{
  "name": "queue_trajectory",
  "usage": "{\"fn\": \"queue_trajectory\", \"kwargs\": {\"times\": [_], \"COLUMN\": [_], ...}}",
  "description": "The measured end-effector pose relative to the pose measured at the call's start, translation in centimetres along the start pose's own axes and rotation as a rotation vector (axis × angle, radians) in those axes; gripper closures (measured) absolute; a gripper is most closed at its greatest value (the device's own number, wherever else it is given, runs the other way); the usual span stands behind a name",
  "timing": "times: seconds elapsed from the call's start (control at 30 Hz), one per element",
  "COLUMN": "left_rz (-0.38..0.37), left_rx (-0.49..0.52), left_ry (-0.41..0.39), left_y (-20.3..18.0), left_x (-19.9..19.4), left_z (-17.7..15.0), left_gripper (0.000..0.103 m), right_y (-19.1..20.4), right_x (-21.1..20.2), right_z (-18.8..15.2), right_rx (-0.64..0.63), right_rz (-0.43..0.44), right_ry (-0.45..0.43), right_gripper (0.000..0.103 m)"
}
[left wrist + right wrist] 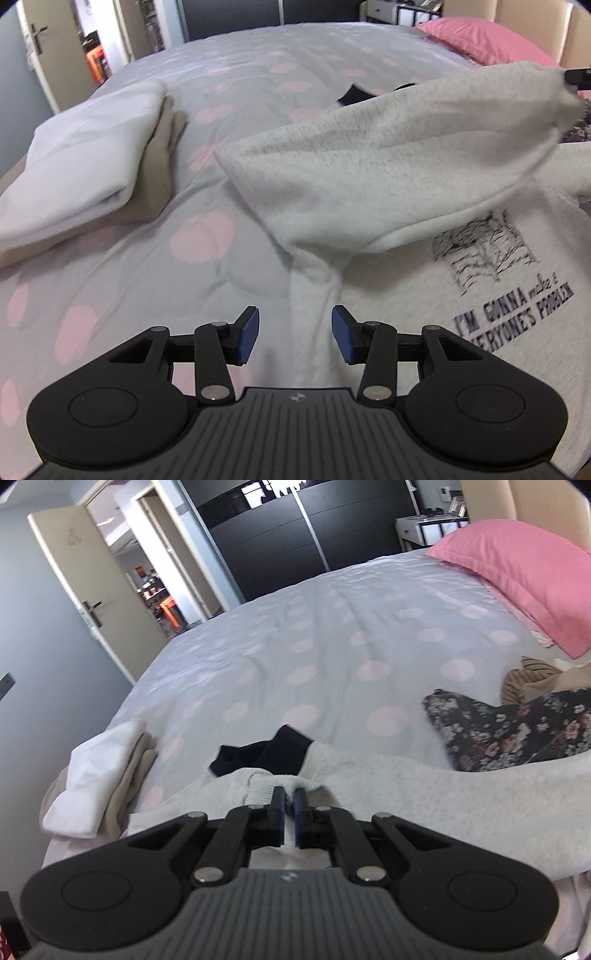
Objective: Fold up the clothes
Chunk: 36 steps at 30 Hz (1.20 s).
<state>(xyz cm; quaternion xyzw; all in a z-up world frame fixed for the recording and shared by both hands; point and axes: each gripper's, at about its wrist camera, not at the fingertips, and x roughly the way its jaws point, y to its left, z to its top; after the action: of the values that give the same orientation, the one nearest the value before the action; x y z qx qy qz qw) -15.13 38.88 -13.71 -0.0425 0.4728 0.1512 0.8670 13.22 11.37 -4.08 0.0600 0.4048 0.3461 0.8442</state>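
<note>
The right gripper [290, 805] pinches the cuff of a white fleece top [424, 794] above the spotted bed [332, 635]. Beyond lie dark socks [266, 757], folded whites [99, 771], floral cloth [517, 727] and a pink pillow [517, 561].

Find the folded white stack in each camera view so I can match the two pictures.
Left wrist view: the folded white stack lies at the left, on the bedspread, left of the fleece sweatshirt.
Right wrist view: the stack sits at the lower left, near the bed's edge.
Shared landmark: the pink pillow, top right in both.

Open duvet [229, 258] between folded pile [85, 166] and sweatshirt [369, 177] — passable.
</note>
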Motion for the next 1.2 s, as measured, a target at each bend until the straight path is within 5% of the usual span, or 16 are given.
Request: {"fn": "queue_trajectory", "kwargs": {"times": [0.3, 0.4, 0.43, 0.47, 0.57, 0.87, 1.07, 1.2], "left_rz": [0.027, 0.091, 0.103, 0.115, 0.1, 0.132, 0.15, 0.111], "left_rx": [0.19, 0.248, 0.24, 0.231, 0.153, -0.027, -0.028, -0.061], "left_ry": [0.011, 0.051, 0.069, 0.086, 0.077, 0.064, 0.117, 0.111], "left_y": [-5.0, -6.0, -5.9, -5.7, -3.8, 0.7, 0.9, 1.7], "left_x": [3.8, 5.2, 5.7, 6.0, 5.6, 4.5, 5.7, 4.7], "left_z": [2.6, 2.3, 2.3, 2.3, 2.3, 1.7, 1.1, 1.7], "left_gripper": [0.056, 0.06, 0.065, 0.083, 0.094, 0.096, 0.097, 0.088], "right_y": [-3.1, -3.6, -3.8, -4.0, -4.6, -5.0, -6.0, -7.8], "right_x": [1.7, 2.3, 2.4, 2.5, 2.5, 5.4, 9.4, 10.3], "right_z": [0.8, 0.7, 0.6, 0.6, 0.7, -0.7, -2.9, -3.6], "right_rx": [0.058, 0.067, 0.07, 0.075, 0.088, 0.063, 0.011, 0.062], "right_rz": [-0.044, -0.05, -0.054, -0.057, -0.063, -0.117, -0.219, -0.223], "right_ry": [0.022, 0.038, 0.042, 0.045, 0.047, 0.123, 0.197, 0.232], "right_gripper": [0.098, 0.098, 0.098, 0.098, 0.098, 0.098, 0.098, 0.098]}}
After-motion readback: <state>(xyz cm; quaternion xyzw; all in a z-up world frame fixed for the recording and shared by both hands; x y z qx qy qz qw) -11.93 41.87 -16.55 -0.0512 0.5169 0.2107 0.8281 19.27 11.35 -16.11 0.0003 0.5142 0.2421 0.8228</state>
